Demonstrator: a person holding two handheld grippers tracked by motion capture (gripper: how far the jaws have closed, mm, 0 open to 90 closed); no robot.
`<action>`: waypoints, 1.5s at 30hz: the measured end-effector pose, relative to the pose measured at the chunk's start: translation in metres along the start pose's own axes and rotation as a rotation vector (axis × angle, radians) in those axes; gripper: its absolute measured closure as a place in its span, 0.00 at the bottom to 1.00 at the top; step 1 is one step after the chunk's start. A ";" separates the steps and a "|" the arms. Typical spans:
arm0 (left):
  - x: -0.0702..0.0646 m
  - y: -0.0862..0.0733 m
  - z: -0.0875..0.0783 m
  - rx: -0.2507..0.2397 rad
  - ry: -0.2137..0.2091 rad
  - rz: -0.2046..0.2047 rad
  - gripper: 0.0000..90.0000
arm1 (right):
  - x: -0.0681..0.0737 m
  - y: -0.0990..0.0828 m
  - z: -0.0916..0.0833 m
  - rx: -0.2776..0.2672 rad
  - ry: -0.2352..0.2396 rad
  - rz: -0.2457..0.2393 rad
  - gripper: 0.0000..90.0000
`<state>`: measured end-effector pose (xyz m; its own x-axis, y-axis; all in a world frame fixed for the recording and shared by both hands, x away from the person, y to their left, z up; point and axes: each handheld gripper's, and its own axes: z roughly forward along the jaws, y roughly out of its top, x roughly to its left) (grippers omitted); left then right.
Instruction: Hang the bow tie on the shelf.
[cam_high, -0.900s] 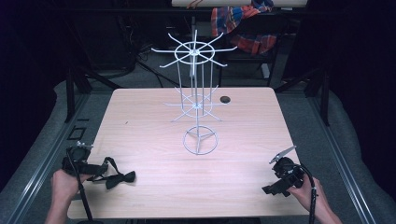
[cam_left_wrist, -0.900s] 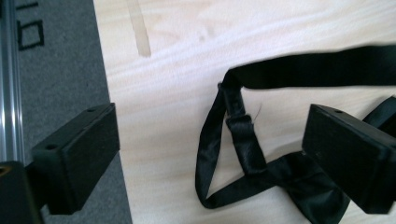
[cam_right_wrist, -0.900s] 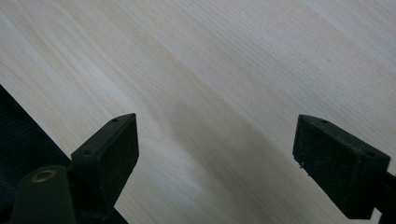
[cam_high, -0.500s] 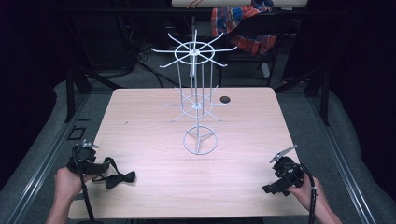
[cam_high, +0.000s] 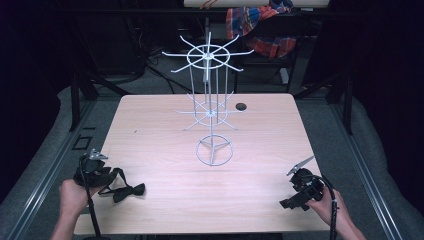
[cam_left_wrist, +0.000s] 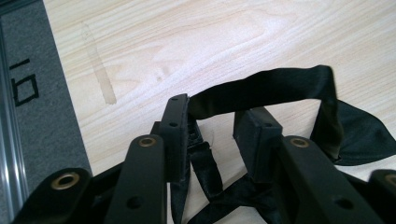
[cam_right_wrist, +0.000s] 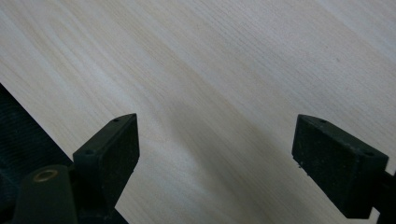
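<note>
A black bow tie (cam_high: 129, 190) with its strap lies at the table's near left. My left gripper (cam_high: 106, 178) is at the strap end, held by a hand at the table's left edge. In the left gripper view the jaws stand partly apart, and the black strap (cam_left_wrist: 261, 88) arches from the left finger (cam_left_wrist: 176, 135) over the right one, with the bow's wing (cam_left_wrist: 364, 135) beyond. My left gripper (cam_left_wrist: 215, 116) is open around the strap. My right gripper (cam_high: 291, 202) rests at the near right, open (cam_right_wrist: 215, 140) over bare wood.
A white wire display rack (cam_high: 210, 100) with hook arms stands mid-table on a ring base (cam_high: 214, 150). A small black disc (cam_high: 241, 106) lies behind it. The wooden table (cam_high: 265, 150) has grey floor and metal rails on both sides. Plaid cloth (cam_high: 260, 25) hangs at the back.
My left gripper has shifted slightly right along the strap, nearer the bow tie. The bow tie and my right gripper have stayed put.
</note>
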<state>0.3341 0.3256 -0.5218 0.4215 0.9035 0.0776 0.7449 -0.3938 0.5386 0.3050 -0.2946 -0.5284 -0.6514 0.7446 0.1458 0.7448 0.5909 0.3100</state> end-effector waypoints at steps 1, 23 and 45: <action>0.000 0.000 0.000 0.000 -0.003 0.006 0.74 | 0.000 0.000 0.000 0.008 0.001 -0.006 0.17; -0.017 0.012 -0.017 -0.058 0.004 0.061 0.99 | 0.000 0.001 0.001 0.030 0.000 -0.016 0.17; -0.038 0.030 -0.050 -0.180 0.042 0.114 0.99 | 0.002 0.002 0.001 0.028 -0.011 -0.021 0.17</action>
<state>0.3143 0.2878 -0.4669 0.4727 0.8628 0.1795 0.5876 -0.4603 0.6655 0.3050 -0.2916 -0.5282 -0.6652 0.7354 0.1293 0.7350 0.6145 0.2865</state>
